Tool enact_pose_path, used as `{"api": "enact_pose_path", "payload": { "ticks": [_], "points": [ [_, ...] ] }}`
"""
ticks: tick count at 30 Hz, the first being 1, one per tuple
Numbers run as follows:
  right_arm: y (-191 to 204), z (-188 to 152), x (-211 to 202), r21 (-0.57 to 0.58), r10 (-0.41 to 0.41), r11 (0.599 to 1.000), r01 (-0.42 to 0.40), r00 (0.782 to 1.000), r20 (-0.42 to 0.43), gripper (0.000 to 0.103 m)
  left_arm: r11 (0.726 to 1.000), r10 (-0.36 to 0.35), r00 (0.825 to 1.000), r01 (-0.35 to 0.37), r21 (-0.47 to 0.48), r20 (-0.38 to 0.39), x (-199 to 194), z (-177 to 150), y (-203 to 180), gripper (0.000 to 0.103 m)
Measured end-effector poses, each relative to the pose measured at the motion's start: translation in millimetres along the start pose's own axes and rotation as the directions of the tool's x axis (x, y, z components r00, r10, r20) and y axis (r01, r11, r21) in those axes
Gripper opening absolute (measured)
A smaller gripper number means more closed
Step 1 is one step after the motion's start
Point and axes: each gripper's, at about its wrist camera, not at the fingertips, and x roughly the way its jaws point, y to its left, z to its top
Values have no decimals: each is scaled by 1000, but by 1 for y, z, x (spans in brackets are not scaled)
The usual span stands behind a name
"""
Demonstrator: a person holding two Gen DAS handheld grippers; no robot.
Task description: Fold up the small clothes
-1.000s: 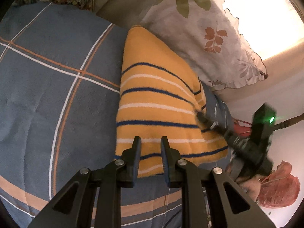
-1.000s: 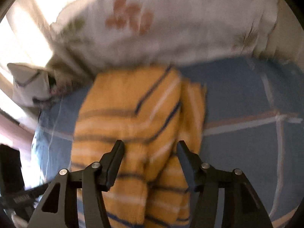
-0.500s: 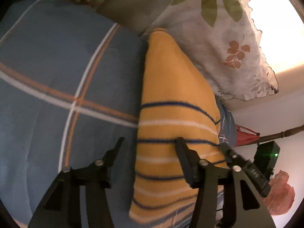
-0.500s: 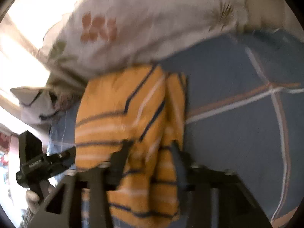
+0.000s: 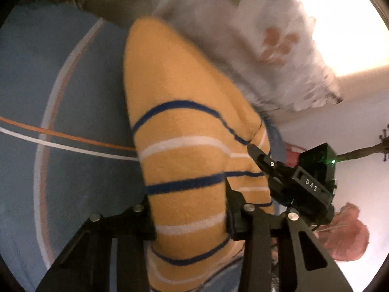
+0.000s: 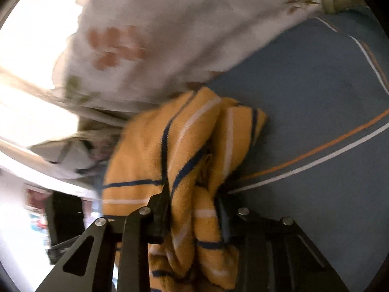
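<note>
A yellow striped garment (image 5: 184,146), knit with navy and white bands, lies folded into a long narrow shape on a blue bedspread (image 5: 73,85). In the left wrist view its long axis runs from about 6 o'clock up to 12 o'clock, tapering to a plain yellow end at the top, with the stripes crossing it sideways. In the right wrist view the garment (image 6: 170,150) is bunched into thick folds, running from 6 o'clock toward 1 o'clock.

The bedspread carries thin orange and white lines. A pale floral pillow (image 5: 255,36) sits against the garment's far end, toward 1 o'clock. Bright light fills the upper corner beyond it, and a white wall shows at 3 o'clock.

The left gripper (image 5: 189,214) stands partly spread, its two fingers pressed against either side of the garment's near end, the cloth filling the gap. The right gripper (image 6: 192,209) is narrowed onto a bundle of folds, clamping them. In the left view, the right gripper (image 5: 255,150) touches the garment's edge at 3 o'clock.
</note>
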Motion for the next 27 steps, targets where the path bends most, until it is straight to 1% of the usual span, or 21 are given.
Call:
{"api": "enact_pose_path", "payload": {
  "ticks": [2, 4, 5, 6, 7, 8, 9, 10, 11, 12, 13, 14, 16, 18, 19, 20, 22, 23, 24, 26, 27],
  "points": [
    [19, -4, -3, -38, 41, 998, -40, 999, 10, 34, 999, 23, 999, -24, 25, 29, -28, -3, -8, 38],
    [29, -9, 1, -62, 74, 995, -73, 997, 9, 34, 999, 41, 998, -42, 27, 52, -49, -5, -7, 39],
    [29, -12, 5, -74, 71, 995, -70, 997, 3, 36, 998, 62, 996, -63, 24, 58, -56, -5, -5, 40],
    [29, -16, 15, -90, 41, 995, -42, 999, -8, 37, 994, 102, 993, -104, 27, 61, -56, -3, -3, 43],
    [28, -17, 24, -106, -13, 994, 11, 1000, -16, 41, 985, 167, 984, -169, 38, 59, -53, -3, 1, 48],
    [23, -19, 36, -126, -130, 984, 126, 991, -22, 43, 970, 236, 971, -238, 44, 48, -47, -2, 2, 48],
    [20, -20, 42, -122, -195, 974, 191, 980, -25, 43, 945, 322, 946, -323, 43, 22, -39, -2, 11, 48],
    [15, -22, 42, -95, -181, 980, 177, 983, -29, 45, 920, 392, 920, -391, 37, -18, -30, -5, 22, 48],
    [16, -24, 38, -68, -158, 985, 157, 987, -22, 46, 924, 381, 924, -381, 25, -33, -29, -10, 30, 48],
    [23, -25, 29, -74, -175, 982, 175, 984, 8, 46, 937, 348, 937, -348, 9, -22, -34, -14, 33, 49],
    [30, -27, 21, -96, -186, 977, 189, 982, 37, 46, 946, 325, 946, -325, 0, -12, -40, -18, 35, 49],
    [47, -29, 10, -155, -193, 966, 205, 977, 87, 46, 947, 320, 947, -320, -3, -4, -46, -20, 36, 49],
    [70, -34, -1, -227, -187, 950, 215, 973, 138, 46, 950, 313, 949, -313, -16, 37, -61, -29, 39, 49],
    [90, -37, 6, -265, -148, 949, 172, 983, 111, 46, 952, 305, 951, -305, -20, 45, -68, -37, 44, 49],
    [94, -37, 16, -266, -136, 952, 153, 987, 80, 46, 954, 300, 953, -299, -22, 42, -68, -42, 47, 49],
    [102, -35, 36, -260, -141, 954, 151, 988, 56, 46, 955, 296, 954, -296, -18, 40, -66, -45, 48, 49],
    [88, -39, 66, -242, -209, 949, 201, 978, -9, 46, 950, 312, 949, -313, 7, 32, -59, -47, 51, 49],
    [79, -39, 80, -230, -256, 943, 238, 965, -50, 43, 949, 314, 949, -315, 18, 29, -56, -50, 51, 50],
    [75, -39, 88, -223, -275, 940, 257, 960, -55, 43, 951, 308, 951, -309, 29, 27, -57, -52, 50, 50],
    [86, -41, 82, -222, -289, 933, 283, 957, 3, 43, 950, 304, 952, -305, 63, 32, -64, -53, 49, 49],
    [94, -44, 79, -224, -290, 931, 287, 957, 23, 43, 945, 314, 948, -317, 83, 45, -69, -54, 49, 49]
  ]
}}
